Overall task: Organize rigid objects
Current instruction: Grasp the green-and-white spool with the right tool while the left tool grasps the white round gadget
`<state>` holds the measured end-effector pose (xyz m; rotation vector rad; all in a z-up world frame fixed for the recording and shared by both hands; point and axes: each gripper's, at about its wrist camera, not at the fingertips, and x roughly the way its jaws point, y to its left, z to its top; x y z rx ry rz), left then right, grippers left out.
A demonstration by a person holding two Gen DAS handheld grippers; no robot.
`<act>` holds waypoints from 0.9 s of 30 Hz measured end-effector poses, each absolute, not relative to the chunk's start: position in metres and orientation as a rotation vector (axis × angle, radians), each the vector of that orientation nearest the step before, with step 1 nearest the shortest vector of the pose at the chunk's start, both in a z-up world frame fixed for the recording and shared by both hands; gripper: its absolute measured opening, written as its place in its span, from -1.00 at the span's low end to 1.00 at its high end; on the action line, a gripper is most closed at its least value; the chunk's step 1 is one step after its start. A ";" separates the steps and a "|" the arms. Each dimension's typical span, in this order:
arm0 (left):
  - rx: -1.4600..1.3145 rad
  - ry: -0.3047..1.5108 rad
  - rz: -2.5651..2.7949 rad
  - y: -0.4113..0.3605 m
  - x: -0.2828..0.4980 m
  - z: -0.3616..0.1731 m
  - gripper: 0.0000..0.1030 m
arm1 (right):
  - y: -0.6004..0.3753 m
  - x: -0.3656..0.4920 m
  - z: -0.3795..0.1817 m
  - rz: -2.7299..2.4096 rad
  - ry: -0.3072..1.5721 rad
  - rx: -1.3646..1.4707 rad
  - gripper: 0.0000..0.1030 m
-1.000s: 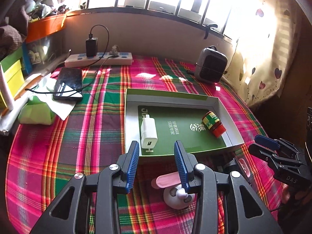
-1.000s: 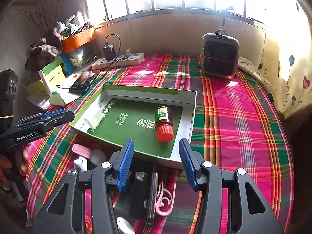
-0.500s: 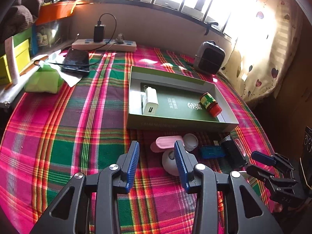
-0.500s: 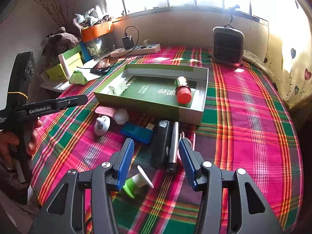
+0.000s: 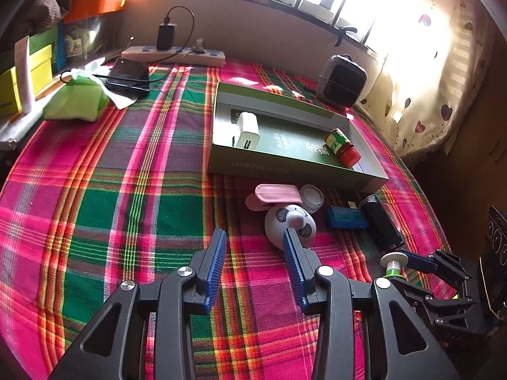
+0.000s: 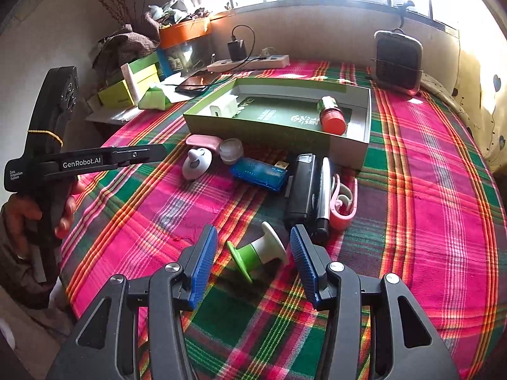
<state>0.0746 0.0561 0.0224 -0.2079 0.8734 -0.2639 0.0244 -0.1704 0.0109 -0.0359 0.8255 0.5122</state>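
Observation:
A green box lid (image 5: pixel 294 167) (image 6: pixel 279 133) on the plaid cloth holds a white charger (image 5: pixel 247 129) (image 6: pixel 223 109) and a red-capped bottle (image 5: pixel 342 147) (image 6: pixel 331 114). In front of it lie a pink case (image 5: pixel 275 194), a small jar (image 6: pixel 231 150), a white mouse-shaped item (image 5: pixel 290 226) (image 6: pixel 196 163), a blue USB device (image 5: pixel 347 217) (image 6: pixel 258 174), a black device (image 6: pixel 301 190), a pen (image 6: pixel 323 196) and a pink clip (image 6: pixel 343 201). A green-white spool (image 6: pixel 256 253) (image 5: pixel 393 264) lies between the open right gripper's (image 6: pixel 253 243) jaws, apart from the pads. My left gripper (image 5: pixel 253 247) is open and empty.
A small heater (image 5: pixel 342 84) (image 6: pixel 397 61) stands at the back right. A power strip (image 5: pixel 174 55), a phone (image 5: pixel 128 76), a green pouch (image 5: pixel 74 103) and boxes (image 6: pixel 133 85) sit at the back left. The table's edges fall off left and right.
Both grippers have drawn back from the box lid toward the table's near side. The spool now lies between the right gripper's jaws. Both stay open.

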 end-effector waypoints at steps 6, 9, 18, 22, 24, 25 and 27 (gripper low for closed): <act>-0.209 0.889 -0.266 0.055 0.073 0.018 -0.30 | -0.160 0.023 0.002 0.511 0.851 -0.117 -0.04; -0.208 0.896 -0.275 0.052 0.074 0.017 -0.30 | -0.157 0.022 -0.001 0.507 0.857 -0.142 -0.04; -0.204 0.913 -0.295 0.044 0.078 0.013 -0.27 | -0.161 0.024 -0.001 0.497 0.859 -0.127 -0.17; -0.203 0.918 -0.301 0.041 0.081 0.013 -0.18 | -0.164 0.027 -0.001 0.487 0.862 -0.111 -0.29; -0.211 0.921 -0.304 0.040 0.083 0.012 -0.18 | -0.165 0.027 -0.001 0.478 0.860 -0.106 -0.29; -0.215 0.923 -0.301 0.040 0.084 0.012 -0.18 | -0.166 0.027 0.000 0.474 0.858 -0.102 -0.29; -0.220 0.923 -0.297 0.039 0.087 0.013 -0.17 | -0.167 0.025 0.001 0.473 0.850 -0.099 -0.29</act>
